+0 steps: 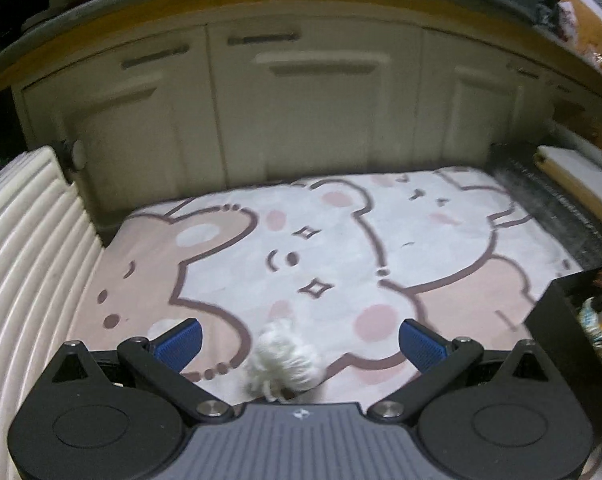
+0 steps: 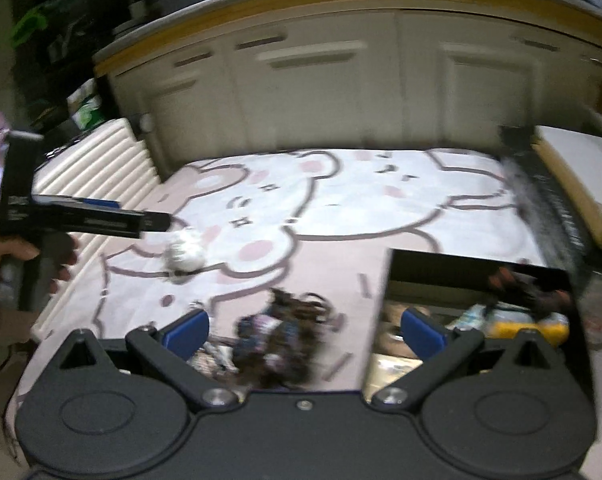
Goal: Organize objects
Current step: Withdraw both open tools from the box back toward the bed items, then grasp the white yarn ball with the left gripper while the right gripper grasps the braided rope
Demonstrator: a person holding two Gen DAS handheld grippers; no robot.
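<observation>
A person kneeling at a cartoon-bear rug (image 1: 341,240) holds two handheld grippers above scattered small things. In the left wrist view, the left gripper (image 1: 299,340) has its blue pads (image 1: 179,342) spread wide, nothing between them; a fluffy white pom-pom (image 1: 283,360) lies on the rug at lower centre of the frame, just ahead of the gripper body and between the lines of the two fingers, touched by neither. At the right edge of that frame stands a black storage box (image 1: 557,340), its open top showing a jumble of yellow and pale items too blurred to name.

In the right wrist view, the right gripper (image 2: 303,334) is likewise spread open and grips nothing. Beneath it, at lower centre, lies a dark tangled heap of hair accessories (image 2: 277,340), blurred by motion; what each piece is cannot be told. The black box fills the lower right, its near wall partly hidden behind the right-hand blue pad. At the left edge a hand (image 2: 5,258) clasps the other gripper's handle, the black tool reaching toward the white pom-pom, which sits at centre left on the rug, well apart from the dark heap.

Behind the rug, across the top of both frames, runs a cream cabinet (image 1: 301,112) with panelled doors under a wood-edged top. A ribbed cream cushion (image 1: 25,260) borders the rug on the left; a dark strip and a pale board (image 1: 577,184) border it on the right.
</observation>
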